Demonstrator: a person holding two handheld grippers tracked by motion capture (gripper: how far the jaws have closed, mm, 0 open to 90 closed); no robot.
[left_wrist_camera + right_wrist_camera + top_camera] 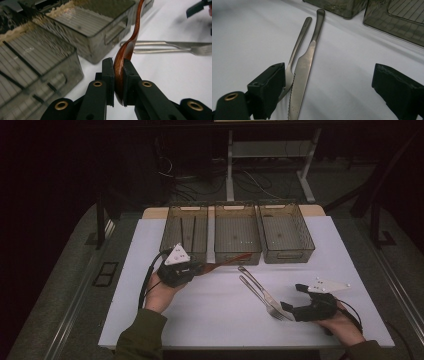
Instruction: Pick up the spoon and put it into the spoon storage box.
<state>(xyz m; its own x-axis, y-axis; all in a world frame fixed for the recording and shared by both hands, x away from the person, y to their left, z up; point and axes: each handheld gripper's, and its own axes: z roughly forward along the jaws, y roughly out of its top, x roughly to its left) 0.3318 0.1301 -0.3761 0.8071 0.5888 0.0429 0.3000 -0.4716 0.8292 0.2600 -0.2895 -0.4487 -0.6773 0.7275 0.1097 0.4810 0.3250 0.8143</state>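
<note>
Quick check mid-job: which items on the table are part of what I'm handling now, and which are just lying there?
In the job:
wooden spoon, clamped in the left gripper
knife and fork, by the open right gripper
three bins

Lying about:
cables on the floor beyond

Left gripper [197,268] jaws are clamped tight; right gripper [292,298] jaws stand wide apart.

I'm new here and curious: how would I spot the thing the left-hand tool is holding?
Find the three smoky bins on the white table. Before the left one, the left gripper clamps a wooden spoon. It is reddish-brown, unlike the steel knife and fork.
</note>
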